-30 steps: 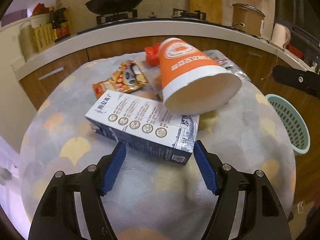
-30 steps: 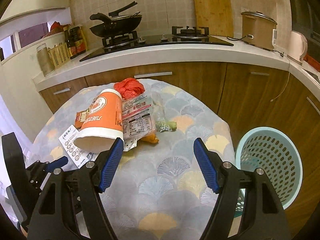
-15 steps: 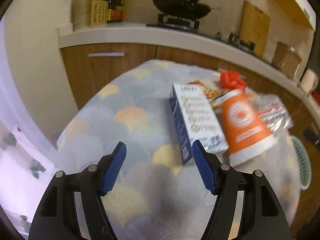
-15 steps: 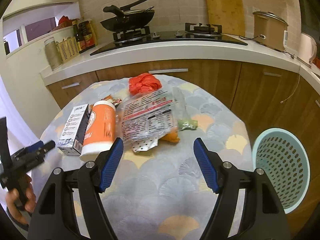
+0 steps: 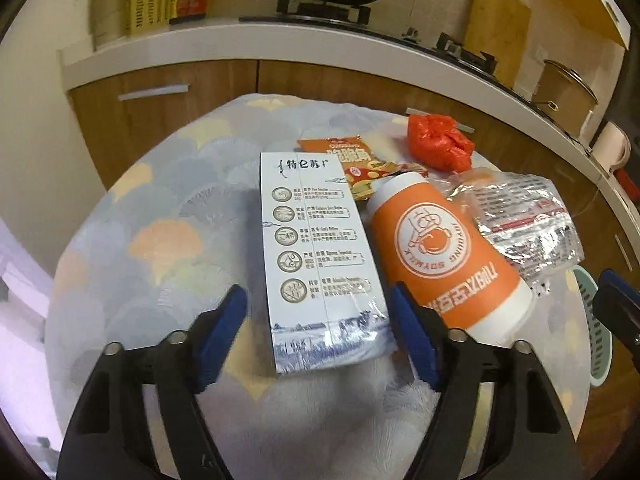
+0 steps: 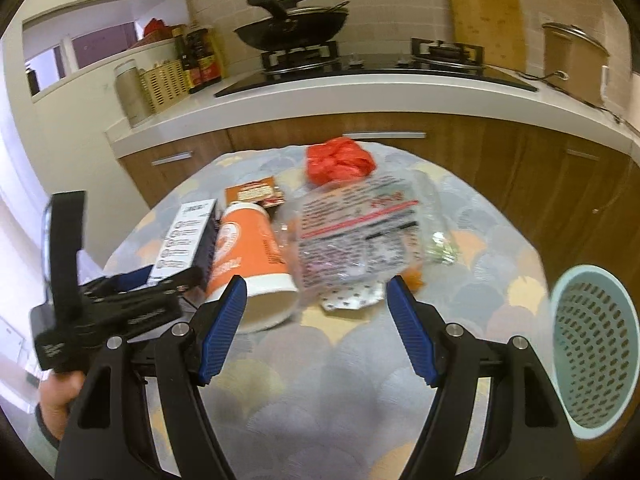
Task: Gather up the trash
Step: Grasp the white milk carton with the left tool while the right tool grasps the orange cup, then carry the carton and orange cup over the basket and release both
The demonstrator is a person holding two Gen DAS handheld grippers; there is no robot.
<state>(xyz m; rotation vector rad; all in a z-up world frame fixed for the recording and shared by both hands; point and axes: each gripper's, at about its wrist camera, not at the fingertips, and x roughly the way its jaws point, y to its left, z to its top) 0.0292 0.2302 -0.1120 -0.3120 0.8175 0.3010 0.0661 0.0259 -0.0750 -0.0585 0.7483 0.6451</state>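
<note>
A white and blue carton (image 5: 320, 256) lies flat on the round table (image 5: 168, 248); its near end sits between the open jaws of my left gripper (image 5: 318, 332). An orange paper cup (image 5: 444, 256) lies on its side right of it. Behind are a snack bag (image 5: 352, 160), a crumpled red bag (image 5: 438, 142) and a clear printed wrapper (image 5: 528, 220). My right gripper (image 6: 316, 328) is open and empty above the table, facing the cup (image 6: 250, 264) and the wrapper (image 6: 356, 228). The left gripper (image 6: 132, 304) shows at the carton (image 6: 186, 236) there.
A pale blue perforated basket (image 6: 592, 364) stands at the table's right edge; it also shows in the left wrist view (image 5: 596, 320). A kitchen counter (image 6: 360, 100) with a wok, a stove and a pot runs behind the table. Small green scraps (image 6: 440, 246) lie right of the wrapper.
My left gripper swung around the table's left side and closed in on the carton's near end, jaws now straddling it. My right gripper moved forward toward the cup and wrapper.
</note>
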